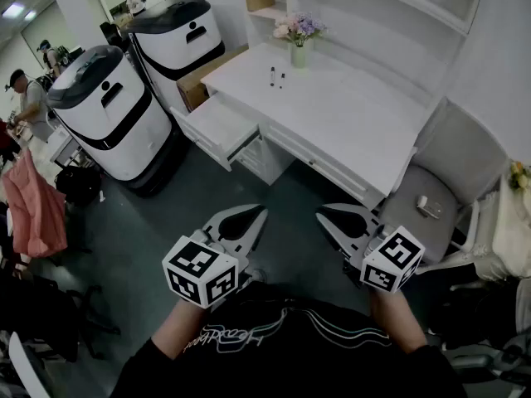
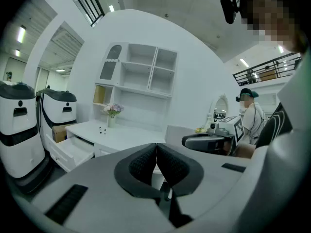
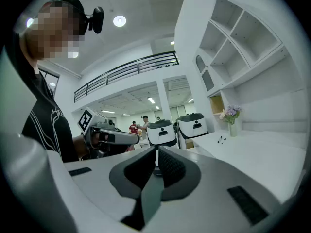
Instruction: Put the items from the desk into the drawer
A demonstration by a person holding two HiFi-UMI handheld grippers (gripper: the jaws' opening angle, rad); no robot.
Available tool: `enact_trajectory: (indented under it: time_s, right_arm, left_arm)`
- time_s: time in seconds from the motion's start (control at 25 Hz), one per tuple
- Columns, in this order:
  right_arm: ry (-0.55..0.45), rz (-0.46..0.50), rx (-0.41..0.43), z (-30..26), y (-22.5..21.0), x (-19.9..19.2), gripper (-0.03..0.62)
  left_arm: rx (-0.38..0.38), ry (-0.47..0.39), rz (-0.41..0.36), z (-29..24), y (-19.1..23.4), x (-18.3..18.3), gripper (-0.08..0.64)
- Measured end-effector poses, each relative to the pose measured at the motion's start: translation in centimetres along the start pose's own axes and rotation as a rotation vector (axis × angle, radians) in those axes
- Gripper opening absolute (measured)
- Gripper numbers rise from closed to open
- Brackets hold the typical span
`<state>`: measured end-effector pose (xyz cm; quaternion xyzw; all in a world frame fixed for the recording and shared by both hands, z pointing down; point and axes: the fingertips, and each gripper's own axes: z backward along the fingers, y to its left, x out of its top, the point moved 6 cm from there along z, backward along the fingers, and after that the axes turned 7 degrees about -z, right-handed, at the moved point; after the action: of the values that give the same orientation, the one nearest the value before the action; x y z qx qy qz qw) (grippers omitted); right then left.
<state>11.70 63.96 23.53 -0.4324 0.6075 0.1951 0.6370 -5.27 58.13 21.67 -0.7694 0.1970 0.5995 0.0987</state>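
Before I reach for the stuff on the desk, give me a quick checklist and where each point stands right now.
1. White drawer open to receive items: ok.
2. Two small dark items lying on the white desk: ok; their kind: cannot tell.
3. Left gripper open for a grasp: not ok, empty but jaws together.
4. Right gripper open for a grasp: not ok, empty but jaws together.
5. Grippers near the items: not ok, both held back by the body.
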Motion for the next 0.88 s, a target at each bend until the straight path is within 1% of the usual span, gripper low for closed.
enact_trajectory:
  time_s: [0.2, 0.44, 0.68, 0.88]
  right_arm:
    - [0.006, -0.004, 0.000, 0.0, -0.4, -0.2, 0.054]
    - [0.005, -0.047, -0.012, -1.7, -3.0, -0.8, 0.054]
    - [0.026, -0.056, 0.001, -5.7, -5.9, -0.6, 0.054]
    - [0.045, -0.076, -0.001, -10.8, -9.4, 0.3, 0.054]
  left_arm:
    - [-0.001, 0.001, 0.008, -0.4, 0.2, -0.2, 0.021]
    - [0.018, 0.021, 0.018, -1.8, 2.3, -0.8, 0.021]
    - [0.024, 0.033, 0.031, -4.1, 6.4, -0.9, 0.021]
    - [0.000, 0.072, 0.015, -7.0, 11.6, -1.1, 0.021]
